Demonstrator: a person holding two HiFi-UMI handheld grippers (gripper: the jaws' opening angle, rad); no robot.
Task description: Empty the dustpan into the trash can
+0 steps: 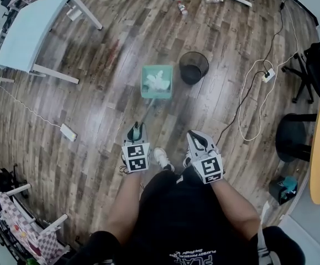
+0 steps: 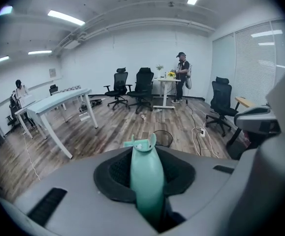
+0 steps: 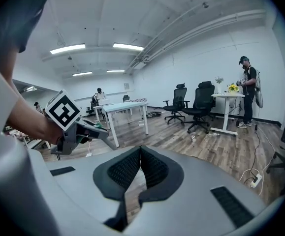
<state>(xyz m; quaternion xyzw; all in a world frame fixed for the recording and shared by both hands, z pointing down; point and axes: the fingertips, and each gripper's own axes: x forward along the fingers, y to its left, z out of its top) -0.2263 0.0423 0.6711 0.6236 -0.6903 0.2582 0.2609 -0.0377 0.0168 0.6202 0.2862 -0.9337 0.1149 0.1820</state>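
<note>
The teal plastic dustpan (image 1: 147,88), loaded with white crumpled paper scraps (image 1: 158,80), was positioned just left of the black wire-mesh trash can (image 1: 193,67), near the middle of the brown wood-plank floor (image 1: 93,81). It appeared to be held clear of the floor, though the head view was not conclusive. The left gripper (image 1: 138,129) was clamped on the dustpan's long handle (image 2: 146,181). The right gripper (image 1: 198,141), beside it, had its jaws together, tips touching, nothing between them.
</note>
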